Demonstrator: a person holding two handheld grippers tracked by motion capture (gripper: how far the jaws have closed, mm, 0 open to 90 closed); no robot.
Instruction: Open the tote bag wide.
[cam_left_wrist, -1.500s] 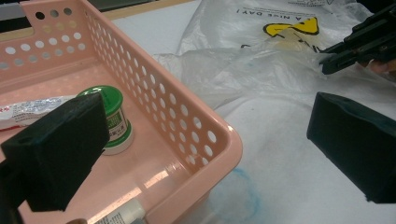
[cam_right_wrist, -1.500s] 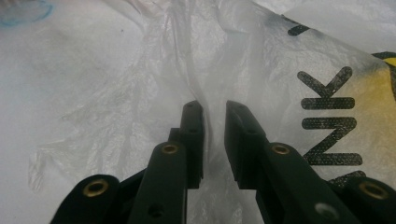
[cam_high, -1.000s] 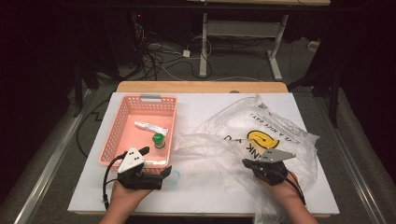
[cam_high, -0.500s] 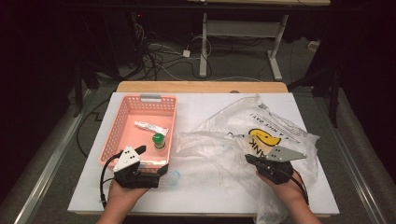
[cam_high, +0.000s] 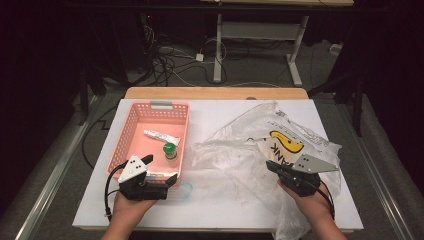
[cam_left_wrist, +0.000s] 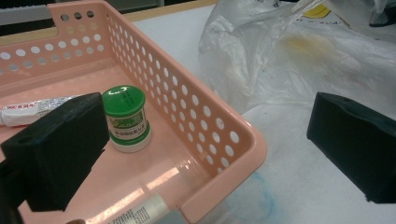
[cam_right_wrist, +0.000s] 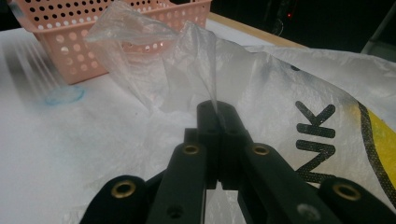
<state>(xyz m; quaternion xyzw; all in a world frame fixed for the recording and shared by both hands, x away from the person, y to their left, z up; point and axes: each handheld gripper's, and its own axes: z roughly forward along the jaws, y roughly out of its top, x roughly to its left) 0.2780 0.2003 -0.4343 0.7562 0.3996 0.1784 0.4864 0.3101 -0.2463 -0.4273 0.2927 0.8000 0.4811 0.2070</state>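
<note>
A pink perforated basket (cam_high: 131, 131) is seen on the white worktop (cam_high: 220, 112). Inside it, a green-capped jar (cam_high: 170, 150) is stood upright beside a white tube (cam_high: 161, 137). A blue smudge (cam_high: 185, 189) is seen nearby.

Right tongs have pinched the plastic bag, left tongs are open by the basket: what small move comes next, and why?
Probably lift the right tongs a little more: they are shut on the plastic bag, which mostly lies flat. The left tongs, open at the basket corner, could then take the other edge.
</note>
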